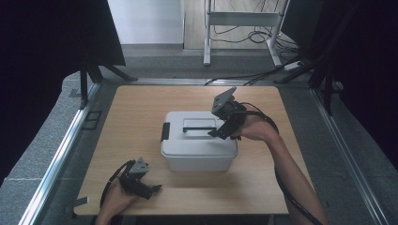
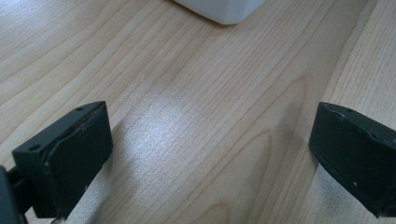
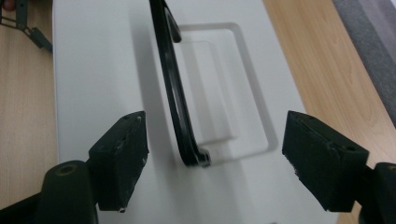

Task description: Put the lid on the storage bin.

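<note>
A white lidded box [image 1: 197, 147] stands in the middle of the wooden table [image 1: 136, 108]. Its thin black handle [image 1: 199, 129] lies over a recess in the lid. My right gripper [image 1: 218, 134] hovers over the lid's right end with its jaws open. In the right gripper view the handle [image 3: 173, 93] stands up on edge between the two pads of my right gripper [image 3: 215, 156], touching neither. My left gripper [image 1: 155, 188] rests near the table's front left, open. The left gripper view has my left gripper [image 2: 210, 149] over bare wood, with a corner of the box [image 2: 224, 9] beyond.
A black latch [image 1: 164, 131] sits on the box's left end. Metal rails [image 1: 61, 154] run along both sides of the table. Behind it stand a white frame [image 1: 244, 21] and floor cables [image 1: 253, 37]. Dark panels flank the scene.
</note>
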`<state>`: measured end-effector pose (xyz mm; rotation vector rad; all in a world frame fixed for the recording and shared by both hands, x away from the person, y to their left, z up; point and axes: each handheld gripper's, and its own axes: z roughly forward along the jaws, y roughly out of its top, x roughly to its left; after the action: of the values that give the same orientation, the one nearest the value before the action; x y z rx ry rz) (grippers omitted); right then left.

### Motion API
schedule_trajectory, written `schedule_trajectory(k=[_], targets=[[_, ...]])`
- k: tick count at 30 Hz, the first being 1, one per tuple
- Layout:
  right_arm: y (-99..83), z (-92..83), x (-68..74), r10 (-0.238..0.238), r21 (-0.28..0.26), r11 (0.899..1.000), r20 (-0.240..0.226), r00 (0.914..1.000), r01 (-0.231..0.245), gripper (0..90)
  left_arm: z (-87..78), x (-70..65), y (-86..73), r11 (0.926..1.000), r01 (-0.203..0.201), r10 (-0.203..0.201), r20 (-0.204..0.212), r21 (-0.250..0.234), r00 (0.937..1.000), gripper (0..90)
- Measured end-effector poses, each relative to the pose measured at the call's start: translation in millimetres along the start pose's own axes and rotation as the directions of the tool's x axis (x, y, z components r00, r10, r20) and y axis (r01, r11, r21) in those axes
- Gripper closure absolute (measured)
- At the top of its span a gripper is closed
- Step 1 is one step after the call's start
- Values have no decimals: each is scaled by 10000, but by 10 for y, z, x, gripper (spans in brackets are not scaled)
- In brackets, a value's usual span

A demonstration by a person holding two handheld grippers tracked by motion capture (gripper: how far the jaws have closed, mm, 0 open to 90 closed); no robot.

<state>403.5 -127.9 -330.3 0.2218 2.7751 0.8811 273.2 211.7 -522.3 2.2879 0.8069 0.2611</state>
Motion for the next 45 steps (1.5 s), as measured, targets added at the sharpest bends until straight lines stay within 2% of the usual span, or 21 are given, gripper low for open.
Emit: schedule_trajectory(k=[6, 10, 15, 19, 24, 32, 45], targets=[[-198, -149, -20, 811, -114, 9967, 494, 9955, -806, 134, 0, -1, 0, 10000, 14, -14, -1, -7, 10000, 0], [-343, -229, -25, 1223, -102, 9925, 755, 9896, -1219, 131, 0, -1, 0, 10000, 16, -16, -3, -5, 10000, 0], [-521, -341, -21, 1750, -245, 9846, 1211, 9771, -1733, 122, 0, -1, 0, 10000, 6, -6, -6, -3, 10000, 0], [-658, -432, 3, 1968, -346, 9804, 1461, 9695, -1938, 99, -2, -2, -1, 10000, 12, -12, -15, 3, 10000, 0], [-830, -528, 47, 2351, -429, 9720, 1840, 9544, -2311, 70, -3, -4, -1, 10000, 32, -32, -30, 6, 10000, 0], [-1148, -657, 99, 3134, -692, 9496, 2269, 9221, -3057, 41, -3, -6, -1, 10000, 44, -44, -45, 8, 10000, 0], [-1601, -775, 270, 3740, -1038, 9274, 2806, 8840, -3595, 40, -4, -11, -2, 10000, 78, -78, -84, 8, 9999, 0]])
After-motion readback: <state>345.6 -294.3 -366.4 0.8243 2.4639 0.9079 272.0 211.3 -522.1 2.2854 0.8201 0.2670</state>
